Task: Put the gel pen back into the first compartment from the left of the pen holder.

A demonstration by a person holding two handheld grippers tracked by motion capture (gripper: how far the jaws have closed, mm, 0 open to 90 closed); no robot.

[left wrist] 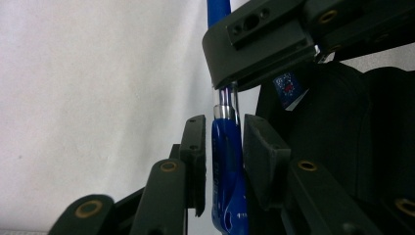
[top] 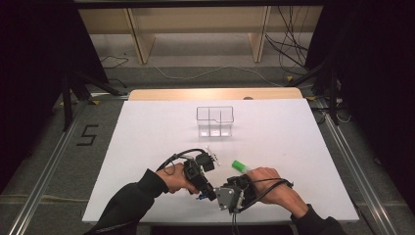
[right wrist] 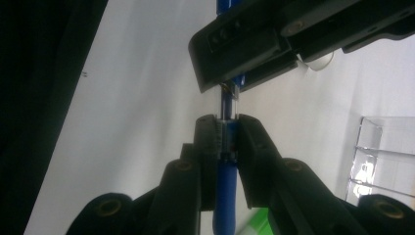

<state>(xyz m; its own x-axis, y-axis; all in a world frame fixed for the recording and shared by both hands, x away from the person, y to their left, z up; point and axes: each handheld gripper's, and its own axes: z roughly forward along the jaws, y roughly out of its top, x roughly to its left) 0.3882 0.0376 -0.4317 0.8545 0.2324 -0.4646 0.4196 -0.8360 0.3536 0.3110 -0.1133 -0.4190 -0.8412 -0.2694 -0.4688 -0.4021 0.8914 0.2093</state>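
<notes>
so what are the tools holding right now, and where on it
A blue pen. The right tool clamps its barrel beside the metal band; the left tool brackets the other blue section, a gap showing on one side.

Your left gripper [left wrist: 221,147]: jaws upright from the bottom edge, a blue pen [left wrist: 225,166] between them, its silver band just above the pads. Your right gripper [left wrist: 274,49]: crosses over the pen at upper right. White table [left wrist: 88,98] behind.
</notes>
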